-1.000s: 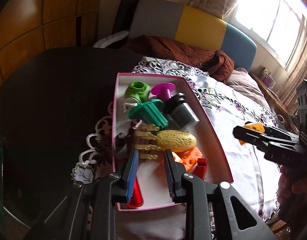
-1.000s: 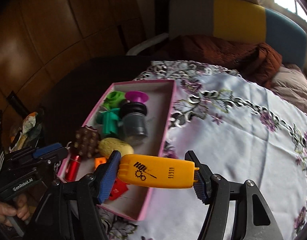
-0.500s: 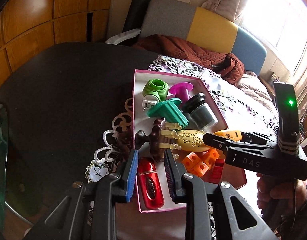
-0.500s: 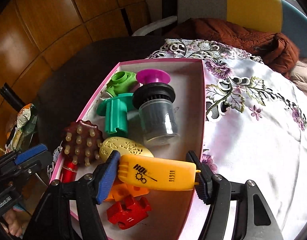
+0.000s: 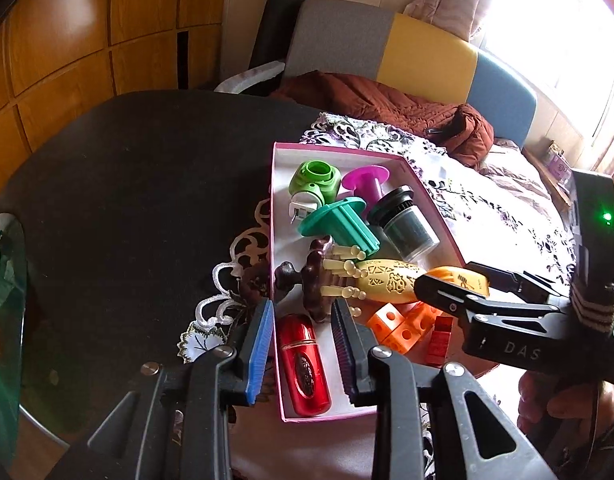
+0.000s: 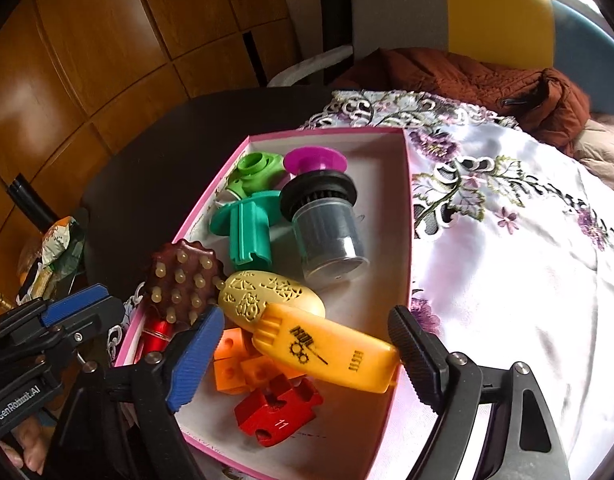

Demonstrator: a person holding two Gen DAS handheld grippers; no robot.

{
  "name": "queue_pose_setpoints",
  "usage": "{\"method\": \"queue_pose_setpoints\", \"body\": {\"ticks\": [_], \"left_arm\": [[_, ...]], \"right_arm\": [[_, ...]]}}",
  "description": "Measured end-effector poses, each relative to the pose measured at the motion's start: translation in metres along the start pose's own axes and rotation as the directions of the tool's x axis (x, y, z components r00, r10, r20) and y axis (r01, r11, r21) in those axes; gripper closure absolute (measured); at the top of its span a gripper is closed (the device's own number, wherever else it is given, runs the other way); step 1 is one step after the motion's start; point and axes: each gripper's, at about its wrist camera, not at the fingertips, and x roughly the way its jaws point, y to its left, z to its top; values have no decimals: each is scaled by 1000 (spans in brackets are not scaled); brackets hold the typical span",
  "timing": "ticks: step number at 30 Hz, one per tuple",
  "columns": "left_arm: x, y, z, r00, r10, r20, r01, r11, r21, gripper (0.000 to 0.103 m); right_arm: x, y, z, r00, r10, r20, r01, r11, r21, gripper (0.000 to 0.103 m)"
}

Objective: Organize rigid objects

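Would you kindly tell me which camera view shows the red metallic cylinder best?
The left wrist view: the red metallic cylinder lies full length in the pink box. In the right wrist view only a sliver of it shows beneath the brown massage brush.

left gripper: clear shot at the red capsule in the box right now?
Probably yes. The red capsule lies uncovered in the near corner of the pink box, just ahead of the left gripper, whose jaws are opening. The brown massager sits just beyond it, not over it.
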Motion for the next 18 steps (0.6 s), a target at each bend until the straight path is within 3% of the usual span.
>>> {"method": "queue_pose_setpoints", "body": {"ticks": [10, 18], "left_arm": [[-14, -6, 0, 998, 52, 36, -52, 999, 9, 70], [-30, -4, 0, 990, 104, 96, -104, 995, -11, 64]], "right_arm": [[-26, 5, -8, 995, -38, 90, 35, 999, 32, 13], [-54, 20, -23, 973, -148, 177, 144, 989, 36, 4]]}}
